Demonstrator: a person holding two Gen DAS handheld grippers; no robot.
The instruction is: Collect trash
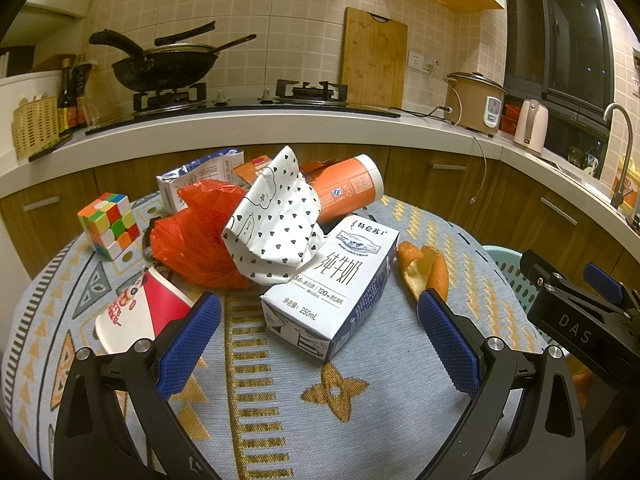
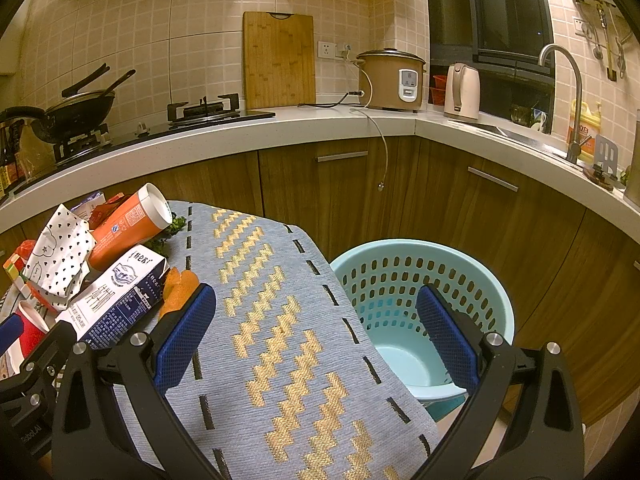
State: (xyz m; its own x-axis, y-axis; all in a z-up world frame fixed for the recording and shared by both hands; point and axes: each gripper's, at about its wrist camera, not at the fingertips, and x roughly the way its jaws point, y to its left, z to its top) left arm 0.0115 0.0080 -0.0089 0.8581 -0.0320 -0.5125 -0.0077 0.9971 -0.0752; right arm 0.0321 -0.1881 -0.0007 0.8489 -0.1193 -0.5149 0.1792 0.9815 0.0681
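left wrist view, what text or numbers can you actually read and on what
"纯牛奶" on the milk carton
"250mL" on the same carton, low on its front
"120" in the carton's small line; the rest is too small to read
"DAS" on the right gripper
Orange cup: print too small to read
Red paper cup: characters too blurred to read

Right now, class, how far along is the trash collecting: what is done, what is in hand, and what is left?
Done: nothing visible; the blue basket beside the table looks empty. In hand: nothing; the left gripper and right gripper both have open jaws. Left: the milk carton, orange peel, red bag, dotted paper, orange cup and red paper cup all lie on the table.
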